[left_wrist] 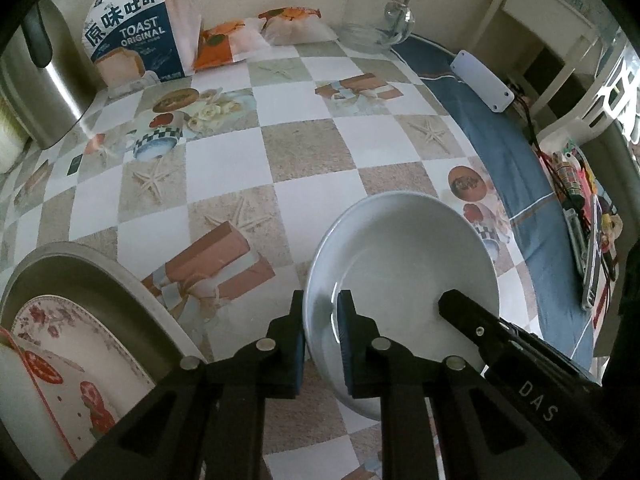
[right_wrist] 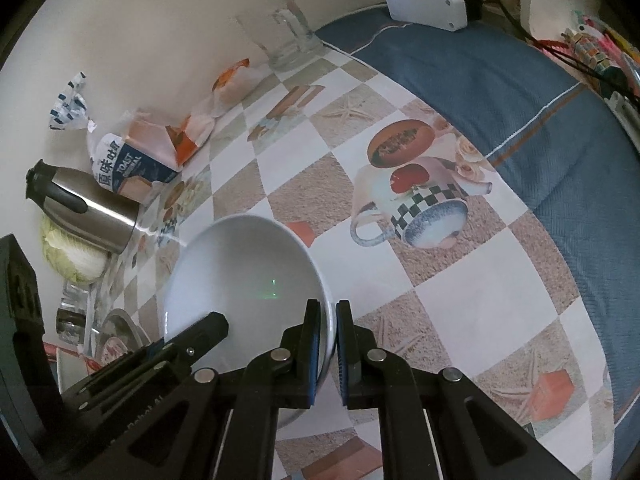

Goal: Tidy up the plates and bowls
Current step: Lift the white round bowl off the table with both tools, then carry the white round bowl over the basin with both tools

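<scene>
Both grippers are clamped on the same white bowl (left_wrist: pixel 400 264) near the table's front edge: left gripper (left_wrist: pixel 322 340) pinches its left rim, right gripper (right_wrist: pixel 328 340) its right rim. Floral plate (left_wrist: pixel 72 344) sits nearby left.

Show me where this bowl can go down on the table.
Widest bare patch: the checked cloth between the bowl and the toast bag. More room between bowl and blue cloth. Crowded: the back wall with bag, glass jug and kettle; the near left corner with stacked plates.
</scene>
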Available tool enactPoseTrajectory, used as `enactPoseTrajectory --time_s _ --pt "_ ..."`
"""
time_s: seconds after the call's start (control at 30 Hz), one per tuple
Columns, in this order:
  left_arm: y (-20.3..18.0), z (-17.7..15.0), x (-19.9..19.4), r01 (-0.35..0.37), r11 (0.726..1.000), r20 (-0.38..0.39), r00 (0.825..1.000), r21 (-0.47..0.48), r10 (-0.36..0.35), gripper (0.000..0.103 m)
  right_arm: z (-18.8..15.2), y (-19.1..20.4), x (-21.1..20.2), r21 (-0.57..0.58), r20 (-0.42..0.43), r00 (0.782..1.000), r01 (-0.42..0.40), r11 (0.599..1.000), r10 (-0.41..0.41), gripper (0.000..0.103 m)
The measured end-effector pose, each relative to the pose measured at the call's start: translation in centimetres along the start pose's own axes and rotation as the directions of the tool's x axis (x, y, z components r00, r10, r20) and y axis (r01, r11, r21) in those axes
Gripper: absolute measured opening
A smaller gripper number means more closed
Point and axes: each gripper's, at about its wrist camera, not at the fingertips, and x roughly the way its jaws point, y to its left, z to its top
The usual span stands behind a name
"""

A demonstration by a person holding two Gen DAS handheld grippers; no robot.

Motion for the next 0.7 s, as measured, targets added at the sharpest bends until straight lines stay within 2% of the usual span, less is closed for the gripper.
enactPoseTrajectory --time_s 0.17,0.33,0.47,0.7 --pt "0.1 0.5 -1.9 0.025 1.0 0.038 0.999 -0.005 -0.025 0.015 0.1 -0.1 -0.7 0.026 -0.001 0.999 -0.038 0.999 0.038 0.009" --pt "0.2 1.1 -6.0 0.038 0.999 0.12 0.992 -0.007 -0.037 0.015 0.7 1.5 -3.7 -0.014 0.066 0.996 -0.063 0.998 0.064 0.009" --pt "0.3 1.5 -9.9 0.043 0.999 0.205 0.978 -0.001 -0.042 0.016 1.2 3.7 -7.2 -0.061 0.138 0.986 -0.085 0.994 0.093 0.009" --pt "1.5 0.7 -16.1 -0.005 1.0 0.321 0.947 -0.008 0.007 0.016 1.0 7.4 -11.0 -0.127 0.204 0.966 -0.134 0.983 0.158 0.009"
